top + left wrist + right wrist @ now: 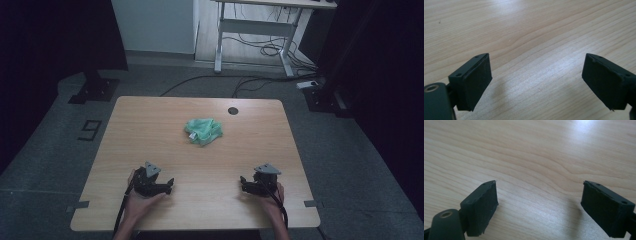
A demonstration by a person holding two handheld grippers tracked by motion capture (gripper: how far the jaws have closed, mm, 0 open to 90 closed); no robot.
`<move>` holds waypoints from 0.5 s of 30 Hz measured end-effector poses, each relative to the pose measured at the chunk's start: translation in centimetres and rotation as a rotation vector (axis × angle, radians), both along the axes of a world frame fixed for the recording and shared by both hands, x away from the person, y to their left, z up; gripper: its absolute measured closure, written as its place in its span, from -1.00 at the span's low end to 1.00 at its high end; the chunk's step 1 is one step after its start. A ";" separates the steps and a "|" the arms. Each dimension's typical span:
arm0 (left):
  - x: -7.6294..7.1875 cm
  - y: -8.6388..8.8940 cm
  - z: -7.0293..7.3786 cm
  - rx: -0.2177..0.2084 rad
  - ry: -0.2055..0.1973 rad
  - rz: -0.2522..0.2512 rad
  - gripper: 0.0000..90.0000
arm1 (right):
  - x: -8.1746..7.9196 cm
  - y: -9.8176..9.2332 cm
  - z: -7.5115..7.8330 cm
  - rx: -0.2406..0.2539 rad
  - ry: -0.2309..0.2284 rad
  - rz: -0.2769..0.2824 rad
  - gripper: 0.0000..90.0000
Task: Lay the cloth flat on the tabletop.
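Observation:
A crumpled green cloth (pixel 203 130) with a small white tag lies near the middle of the wooden table (pixel 150 120), toward its far side. My left gripper (pixel 169 185) rests low over the near left part of the table, held in a hand, jaws pointing toward the centre. My right gripper (pixel 243 181) sits at the near right, also pointing inward. In the left gripper view the left gripper (pixel 537 82) stands open over bare wood. In the right gripper view the right gripper (pixel 540 207) is open too, with nothing between its pads.
A round dark cable hole (pixel 233 110) is set in the table near the far edge. Beyond the table stand a white desk frame (pixel 255 30) and loose cables (pixel 265 50) on the grey floor. A black stand base (pixel 95 90) sits at the far left.

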State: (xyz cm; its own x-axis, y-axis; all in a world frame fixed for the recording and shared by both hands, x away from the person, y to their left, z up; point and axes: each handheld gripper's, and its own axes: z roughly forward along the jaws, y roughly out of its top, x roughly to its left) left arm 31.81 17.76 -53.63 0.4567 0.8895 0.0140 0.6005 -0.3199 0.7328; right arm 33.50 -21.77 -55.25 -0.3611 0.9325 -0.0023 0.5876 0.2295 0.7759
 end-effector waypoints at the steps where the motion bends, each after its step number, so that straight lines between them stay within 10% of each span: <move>1: 0.0 0.0 0.0 0.000 0.000 0.000 -0.79 | 0.0 0.0 0.0 0.000 0.000 0.000 -0.68; 15: -0.4 -0.3 0.1 -0.038 -0.004 -0.021 -0.68 | -0.3 1.0 0.8 0.081 -0.032 0.053 -0.66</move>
